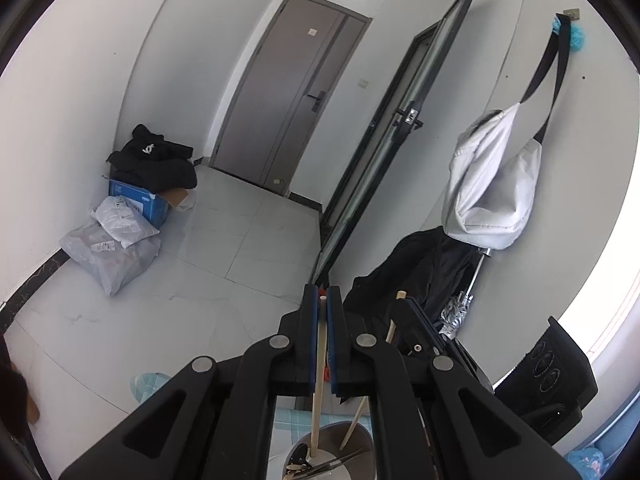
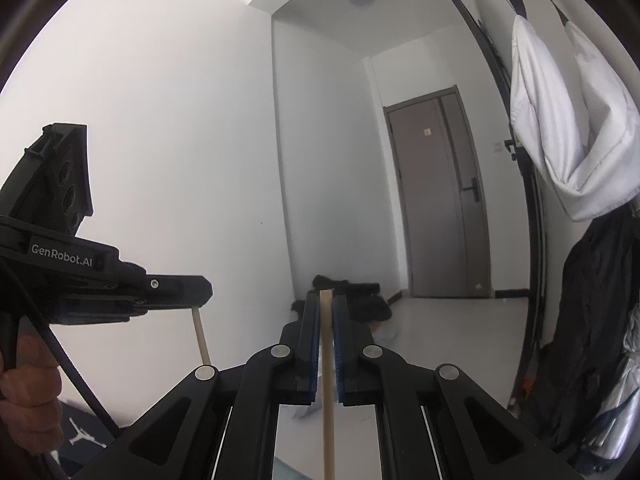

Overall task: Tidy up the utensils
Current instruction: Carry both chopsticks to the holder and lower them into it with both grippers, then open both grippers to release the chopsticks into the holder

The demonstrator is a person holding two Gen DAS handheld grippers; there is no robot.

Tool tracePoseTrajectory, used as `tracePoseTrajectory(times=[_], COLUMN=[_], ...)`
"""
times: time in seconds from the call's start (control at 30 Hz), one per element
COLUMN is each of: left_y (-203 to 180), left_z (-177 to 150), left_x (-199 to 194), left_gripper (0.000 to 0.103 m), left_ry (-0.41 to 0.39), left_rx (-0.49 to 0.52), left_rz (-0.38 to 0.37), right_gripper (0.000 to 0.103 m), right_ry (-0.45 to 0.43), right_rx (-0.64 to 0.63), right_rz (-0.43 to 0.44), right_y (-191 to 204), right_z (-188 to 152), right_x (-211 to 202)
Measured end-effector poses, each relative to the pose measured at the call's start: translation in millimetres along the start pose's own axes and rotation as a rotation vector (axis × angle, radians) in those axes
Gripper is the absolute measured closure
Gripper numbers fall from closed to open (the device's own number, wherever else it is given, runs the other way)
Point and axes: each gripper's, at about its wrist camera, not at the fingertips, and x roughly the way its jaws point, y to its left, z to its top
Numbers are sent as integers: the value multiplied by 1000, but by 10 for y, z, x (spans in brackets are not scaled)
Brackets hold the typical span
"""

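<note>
Wooden chopsticks, one per claw. Left claw (image 1: 322,300) clamped on a pale chopstick (image 1: 318,392), blue pads pinching near its top end, stick hanging down with its lower tip inside the grey metal holder (image 1: 356,436) at the bottom of the left wrist view. Right claw (image 2: 326,300) likewise closed on a second chopstick (image 2: 329,380), gripped near the top, running down out of frame; in the left wrist view the same stick (image 1: 390,330) seen leaning toward the holder too, lower end apparently at or just inside the rim. Dark-handled utensils (image 1: 316,466) already lying in the holder, exact kind hard to tell. Holder standing on a pale blue checked cloth (image 1: 286,418) over the worktop.

Step in hand, by judgement: dropping both chopsticks into the holder. Probably late in that step for the left, slightly behind for the right.

Next move: lower a touch more so tips seat among the other utensils, then spread the pads and let the sticks fall upright. Worth releasing gently, one after the other, to avoid a stick bouncing over the rim or tipping the holder.
</note>
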Motion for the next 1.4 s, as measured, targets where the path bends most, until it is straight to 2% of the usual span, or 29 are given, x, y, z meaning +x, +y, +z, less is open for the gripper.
tracePoseTrajectory(times=[0.13,0.2,0.27,0.63,0.97,1.17,1.2,1.27,1.33,1.37,1.4], left_y=[-14,7,40,-37,-183,-120,-93,-56,-15,-3,-6], left_z=[-63,-102,-143,-316,-540,-601,-600,-603,-595,-577,-574], left_x=[8,0,-38,-46,50,130,140,130,82,34,-3], left_gripper=[102,102,102,102,102,100,98,86,70,66,58], left_ry=[7,9,0,38,162,249,260,273,265,252,244], left_rx=[32,30,22,38,106,85,76,59,38,30,31], left_rz=[18,4,-17,-18,-62,-33,-15,30,35,46,58], right_gripper=[97,97,97,97,97,96,95,91,77,68,67], right_ry=[19,37,54,154,247,315,326,346,355,352,346], right_rx=[-16,2,-9,-80,-88,-64,-60,-55,-35,-19,-7], right_rz=[30,58,52,45,45,54,59,66,66,65,66], right_y=[6,-8,-6,28,34,-12,-11,8,1,-9,-11], right_z=[-30,-39,-61,-215,-371,-448,-459,-476,-471,-461,-450], right_x=[-48,-63,-95,-338,-445,-406,-405,-434,-471,-505,-545])
